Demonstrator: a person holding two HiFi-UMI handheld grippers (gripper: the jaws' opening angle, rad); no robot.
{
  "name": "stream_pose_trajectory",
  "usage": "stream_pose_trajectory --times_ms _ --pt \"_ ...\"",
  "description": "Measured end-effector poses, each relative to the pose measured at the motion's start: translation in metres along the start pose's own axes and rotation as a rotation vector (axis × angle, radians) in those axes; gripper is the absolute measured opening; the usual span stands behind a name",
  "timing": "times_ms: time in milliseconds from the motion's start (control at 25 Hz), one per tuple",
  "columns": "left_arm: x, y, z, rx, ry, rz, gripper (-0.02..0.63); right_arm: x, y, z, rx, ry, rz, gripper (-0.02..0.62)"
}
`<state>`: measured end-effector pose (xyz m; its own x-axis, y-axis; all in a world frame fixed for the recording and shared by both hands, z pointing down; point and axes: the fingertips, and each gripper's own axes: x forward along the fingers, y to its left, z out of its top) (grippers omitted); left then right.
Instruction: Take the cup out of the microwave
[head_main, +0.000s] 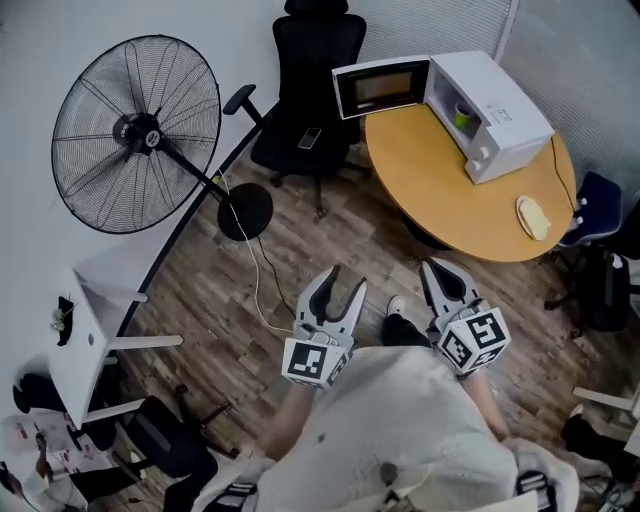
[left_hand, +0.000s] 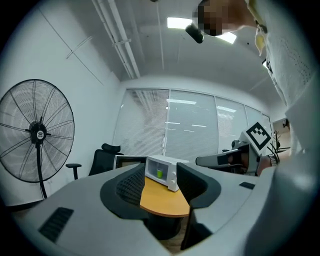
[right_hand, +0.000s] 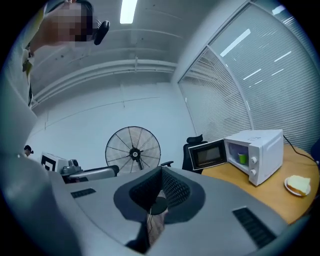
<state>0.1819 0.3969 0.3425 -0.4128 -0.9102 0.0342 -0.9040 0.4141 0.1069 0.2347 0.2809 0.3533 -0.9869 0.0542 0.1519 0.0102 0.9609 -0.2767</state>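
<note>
At far left stands a big black floor fan (head_main: 135, 135). To its right, a black office chair (head_main: 315, 90) sits by the far edge of the round wooden worktop (head_main: 440, 200).

Your left tool (head_main: 345, 277) is near you over the wood floor (head_main: 240, 340), pointing toward the worktop. Its jaws are apart with nothing between them; in the left gripper view the far microwave shows through the gap.

The white microwave (head_main: 505, 120) sits at the far side of the worktop, its door (head_main: 380, 88) swung wide open to the left. The green cup (head_main: 463, 115) stands inside the cavity, well apart from both tools.

Your right tool (head_main: 436, 268), just right of the left one, has its jaws together and holds nothing. Farther right, a pale flat item (head_main: 533, 217) lies on the worktop near its right edge.
</note>
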Motion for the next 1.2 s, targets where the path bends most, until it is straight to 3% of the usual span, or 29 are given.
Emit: stream_pose_trajectory --times_ms 480,760,1200 --pt "0.135 0.002 0.0 -0.017 -0.002 0.086 0.212 0.056 -0.133 0.035 -0.001 0.033 0.036 0.008" --pt "0.17 0.007 0.005 -0.006 -0.003 0.114 0.212 0.079 -0.157 0.055 -0.019 0.013 0.081 0.008" --pt "0.227 -0.001 0.013 0.016 0.012 0.035 0.212 0.079 -0.198 0.061 0.029 0.01 0.009 0.008"
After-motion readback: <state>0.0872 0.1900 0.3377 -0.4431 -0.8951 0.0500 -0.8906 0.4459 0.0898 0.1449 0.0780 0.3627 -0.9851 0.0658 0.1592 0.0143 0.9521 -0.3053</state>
